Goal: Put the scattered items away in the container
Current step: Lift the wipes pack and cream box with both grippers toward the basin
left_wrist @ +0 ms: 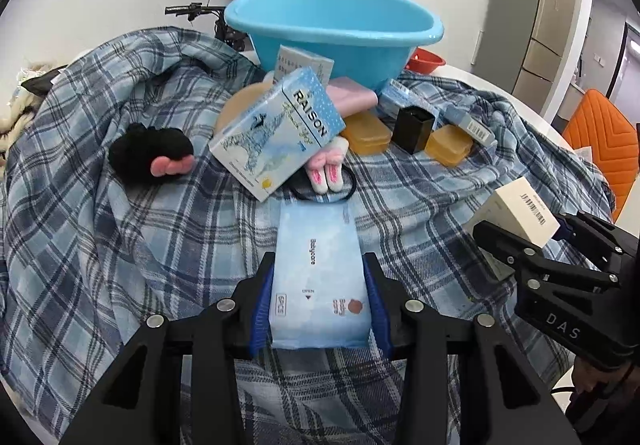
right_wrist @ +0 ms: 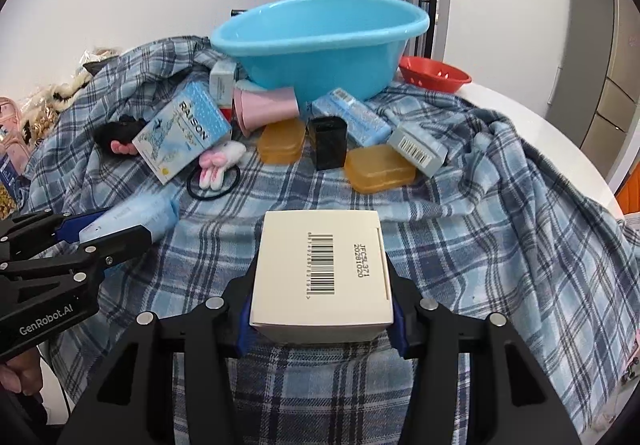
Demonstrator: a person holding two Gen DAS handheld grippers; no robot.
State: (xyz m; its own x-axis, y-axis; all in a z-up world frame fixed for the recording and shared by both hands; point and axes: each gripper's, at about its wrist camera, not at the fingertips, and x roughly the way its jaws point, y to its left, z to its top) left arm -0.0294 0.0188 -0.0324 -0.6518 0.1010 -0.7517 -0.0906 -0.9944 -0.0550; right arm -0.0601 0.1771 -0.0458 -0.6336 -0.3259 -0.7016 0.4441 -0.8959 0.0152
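left gripper [left_wrist: 320, 301]: clamped on a pale blue soft wipes pack [left_wrist: 318, 281], blue pads pressed to both long sides, pack pointing to 12 o'clock, held just above the cloth
right gripper [right_wrist: 322, 305]: clamped on a cream cardboard box with a barcode label [right_wrist: 322, 273], barcode face up, held above the cloth
gripper positions: side by side; right gripper sits at 3 o'clock in the left wrist view, left gripper at 9 o'clock in the right wrist view
container: light blue plastic basin [left_wrist: 334, 31], at 12 o'clock behind the pile, resting on the cloth, tilted; inside not visible
surface: blue-and-white plaid blanket [left_wrist: 120, 237], rumpled, draped over a white round table [right_wrist: 532, 125]
RAISON item: pale blue RAISON carton [left_wrist: 276, 133], propped at an angle, at 11 o'clock from the wipes pack
under the carton: white-and-pink plush bunny hair tie [left_wrist: 328, 165] with black elastic loop, touching the carton's lower edge
left of pile: black fuzzy plush with a pink foot [left_wrist: 150, 155], at 10 o'clock, apart from the carton
centre pile: two amber translucent plastic cases [right_wrist: 280, 141], a black upright rectangular box [right_wrist: 329, 142] between them
near basin: pink folded pouch [right_wrist: 266, 107], touching the basin's base
far right: red plastic colander [right_wrist: 434, 74], at 1 o'clock, beside the basin
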